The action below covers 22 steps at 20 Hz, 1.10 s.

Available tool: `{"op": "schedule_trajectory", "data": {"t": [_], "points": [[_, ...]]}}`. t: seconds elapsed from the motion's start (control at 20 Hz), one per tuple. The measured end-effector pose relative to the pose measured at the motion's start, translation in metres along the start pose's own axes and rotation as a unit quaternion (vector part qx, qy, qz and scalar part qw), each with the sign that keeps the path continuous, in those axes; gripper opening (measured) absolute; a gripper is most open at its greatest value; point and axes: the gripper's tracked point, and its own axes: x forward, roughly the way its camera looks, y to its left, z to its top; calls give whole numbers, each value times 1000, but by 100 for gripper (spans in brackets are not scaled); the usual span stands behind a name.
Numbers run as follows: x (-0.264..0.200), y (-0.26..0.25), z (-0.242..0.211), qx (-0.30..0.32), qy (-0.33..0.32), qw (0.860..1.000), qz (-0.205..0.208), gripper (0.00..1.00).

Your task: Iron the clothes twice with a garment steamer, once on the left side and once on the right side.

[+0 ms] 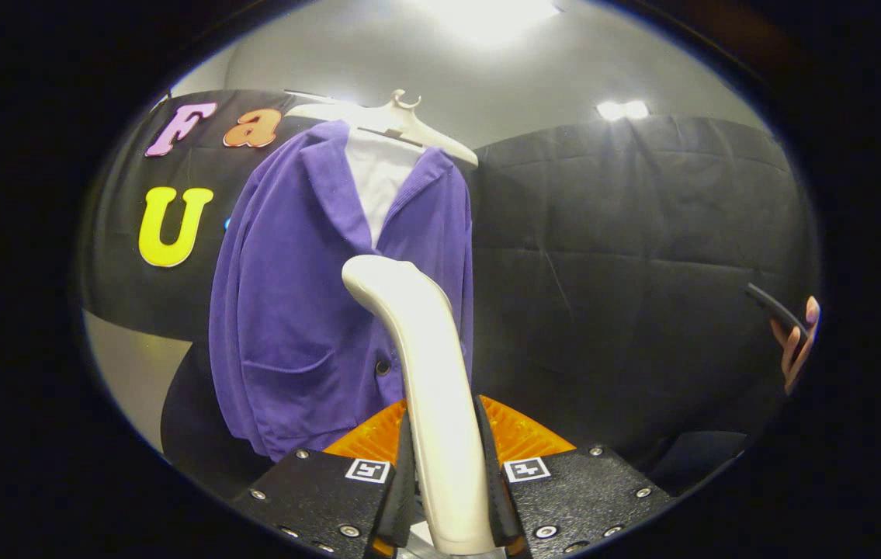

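Between the claw (449, 473) fingers sits the white garment steamer (428, 373), both fingers pressed tight on its handle, head upright. Just beyond hangs a purple jacket (308, 310) over a white shirt (378, 182) on a hanger (401, 120). Off right, a hand (797, 341) holds a dark object.

One gripper (449, 497) is in view, its two fingers (403, 497) pressed against either side of one white garment steamer (428, 373). One purple jacket (308, 310) hangs over one white shirt (378, 182) on one pale hanger (409, 120). One hand (796, 345) holds one dark object (774, 308), and two ceiling lights (622, 109) glow above.
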Motion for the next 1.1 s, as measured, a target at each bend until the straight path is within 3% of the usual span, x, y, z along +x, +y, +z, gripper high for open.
{"op": "schedule_trajectory", "data": {"t": [0.65, 1.1], "points": [[93, -23, 156, 21, -113, 993, -34, 39], [137, -4, 146, 19, -91, 996, -19, 38]]}}
